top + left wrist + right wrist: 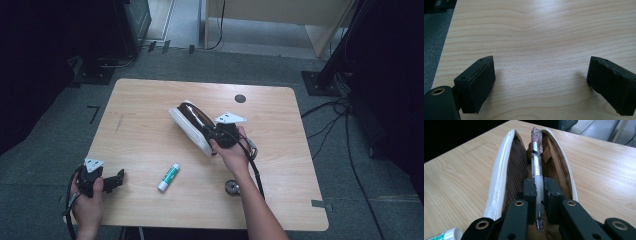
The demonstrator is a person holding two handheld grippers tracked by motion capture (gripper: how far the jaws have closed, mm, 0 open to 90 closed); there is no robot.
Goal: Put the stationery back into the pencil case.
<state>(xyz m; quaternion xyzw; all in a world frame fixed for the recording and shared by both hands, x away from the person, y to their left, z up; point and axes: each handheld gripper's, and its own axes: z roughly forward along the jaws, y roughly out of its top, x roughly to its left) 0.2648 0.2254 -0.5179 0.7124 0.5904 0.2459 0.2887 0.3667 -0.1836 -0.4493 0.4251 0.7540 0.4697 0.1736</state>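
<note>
Nearest the lens in the right gripper view: my right gripper [538, 195], jaws pinched on a translucent pen [537, 167] around its lower barrel, tip end toward the camera, clip end pointing away.

The pen lies along the open mouth of the pencil case [499, 182], a white-edged pouch with a brown lining and a mesh pocket on one inner side. The barrel sits between the two zip edges; I cannot tell whether it rests on the lining yet.

In the high view the pencil case [192, 125] lies near the middle of the table [145, 100], with the right gripper [220, 136] at its near end.

My left gripper [112, 180] is parked at the table's near left corner. Its jaws are spread wide over bare wood and hold nothing.

Progress, as judged: the pen is picked up and lined up with the case; release is not yet done. A glue stick [168, 177] lies on the table between the two grippers, and a small round object [232, 187] sits by my right forearm. Both remain outside the case and may be left to pack. The zip is open.
</note>
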